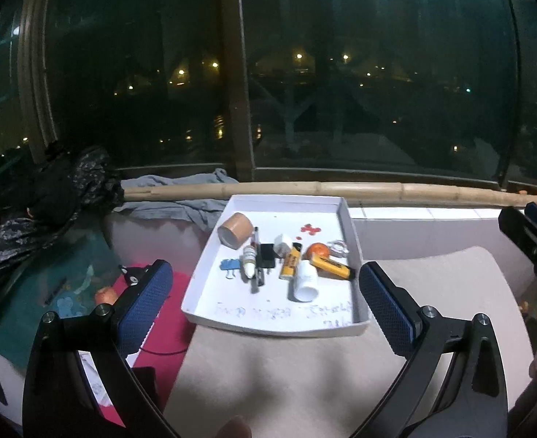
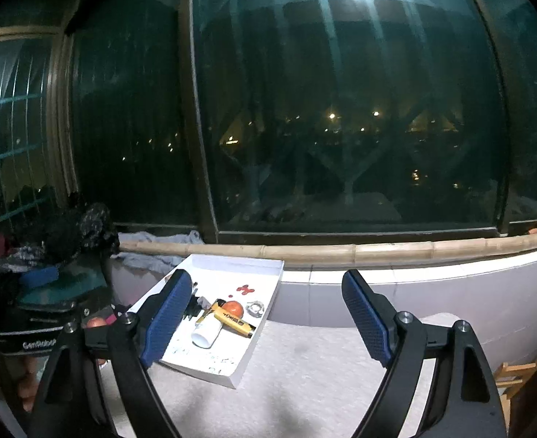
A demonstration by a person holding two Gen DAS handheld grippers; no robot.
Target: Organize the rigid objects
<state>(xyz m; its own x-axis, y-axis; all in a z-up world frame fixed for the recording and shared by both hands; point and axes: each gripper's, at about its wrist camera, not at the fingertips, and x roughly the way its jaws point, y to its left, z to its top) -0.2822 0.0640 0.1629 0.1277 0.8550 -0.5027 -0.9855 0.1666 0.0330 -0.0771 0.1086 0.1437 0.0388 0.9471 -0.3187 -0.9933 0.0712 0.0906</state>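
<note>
A white tray [image 1: 268, 314] rests on a pale tabletop and holds a tan tape roll [image 1: 235, 230], a white bottle [image 1: 306, 280] on its side, a yellow marker [image 1: 332, 265], an orange ball [image 1: 319, 250], a blue clip [image 1: 230, 265] and pens. My left gripper [image 1: 265, 273] hovers open in front of the tray, nothing between its blue pads. In the right wrist view the tray [image 2: 232, 259] lies ahead to the left, with the bottle [image 2: 207, 332] and ball [image 2: 232, 307] showing. My right gripper [image 2: 266, 279] is open and empty; its left finger hides part of the tray.
A bamboo pole [image 1: 341, 188] runs along the window sill behind the tray. Grey cloth [image 1: 181, 204] and dark clothing [image 1: 31, 200] lie at the left, a pink item [image 1: 166, 328] beside the tray. A white tiled ledge [image 2: 451, 277] curves right; a small wooden frame [image 2: 516, 372] stands below.
</note>
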